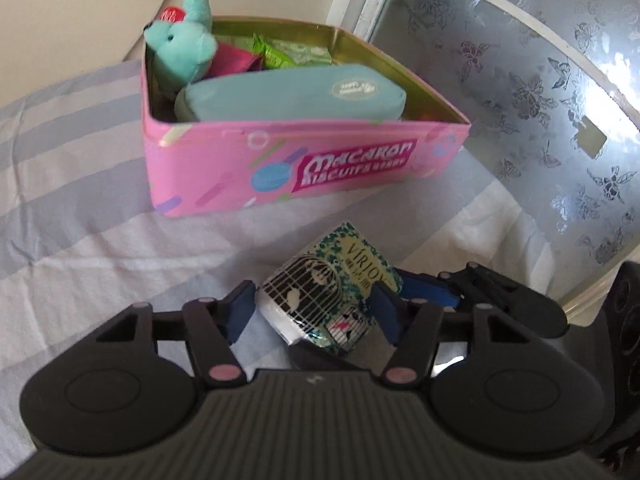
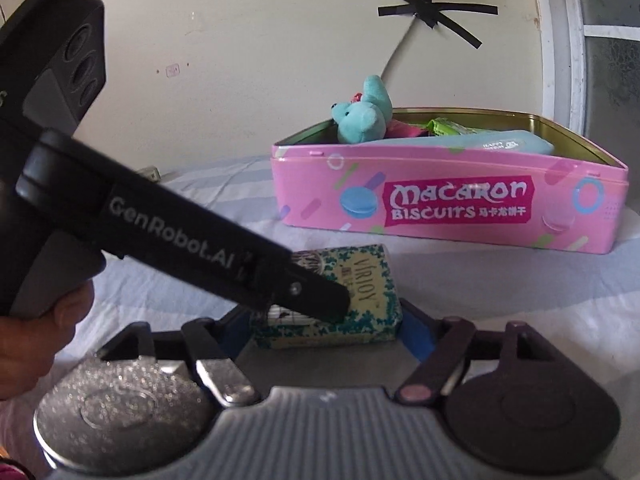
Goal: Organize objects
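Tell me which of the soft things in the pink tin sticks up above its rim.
The teal plush bear, at the left corner of the pink tin. The blue pencil case lies lower inside, and the snack packets sit low behind it.

A cream wall [image 2: 260, 60] with crossed black tape [image 2: 434, 10] at one o'clock; frosted butterfly-patterned window [image 1: 520, 92] at two o'clock.

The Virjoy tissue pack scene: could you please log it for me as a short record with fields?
held item: Virjoy tissue pack, printed with a birdcage
left gripper: fingers on both sides of the pack
right gripper: fingers flank the same pack
container: pink Macaron Biscuits tin, open, beyond the pack
tin contents: teal plush bear, light blue pencil case, green wrappers
surface: striped bedsheet
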A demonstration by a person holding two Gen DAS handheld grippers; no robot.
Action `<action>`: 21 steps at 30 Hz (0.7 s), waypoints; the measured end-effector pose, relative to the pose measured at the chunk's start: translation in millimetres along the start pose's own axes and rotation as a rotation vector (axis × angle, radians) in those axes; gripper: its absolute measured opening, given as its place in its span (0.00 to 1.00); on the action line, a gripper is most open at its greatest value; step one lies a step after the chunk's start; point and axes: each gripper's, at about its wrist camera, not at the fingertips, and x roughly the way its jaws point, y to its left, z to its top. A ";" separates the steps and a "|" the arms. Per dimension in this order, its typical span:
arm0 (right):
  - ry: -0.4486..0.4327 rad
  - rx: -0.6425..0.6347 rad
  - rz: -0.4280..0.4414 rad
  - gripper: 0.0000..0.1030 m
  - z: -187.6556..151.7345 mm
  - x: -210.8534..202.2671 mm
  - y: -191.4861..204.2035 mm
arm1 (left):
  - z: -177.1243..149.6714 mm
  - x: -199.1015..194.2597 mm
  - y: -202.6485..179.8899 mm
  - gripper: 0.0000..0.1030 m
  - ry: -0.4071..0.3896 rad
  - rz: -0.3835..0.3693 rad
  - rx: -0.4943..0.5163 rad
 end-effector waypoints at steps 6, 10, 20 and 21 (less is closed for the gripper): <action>-0.186 0.014 -0.057 0.74 42.5 -25.8 -35.9 | 58.6 -2.9 -49.3 0.67 -0.140 0.014 0.164; -0.226 0.069 -0.119 0.74 78.5 -15.4 -73.6 | 99.5 26.2 -60.7 0.70 -0.158 0.003 0.173; -0.117 0.140 -0.216 0.74 113.7 48.8 -137.8 | 138.7 81.5 -58.8 0.73 -0.155 0.115 0.147; -0.110 0.136 -0.220 0.75 116.2 53.5 -139.9 | 140.3 84.1 -59.0 0.74 -0.158 0.124 0.149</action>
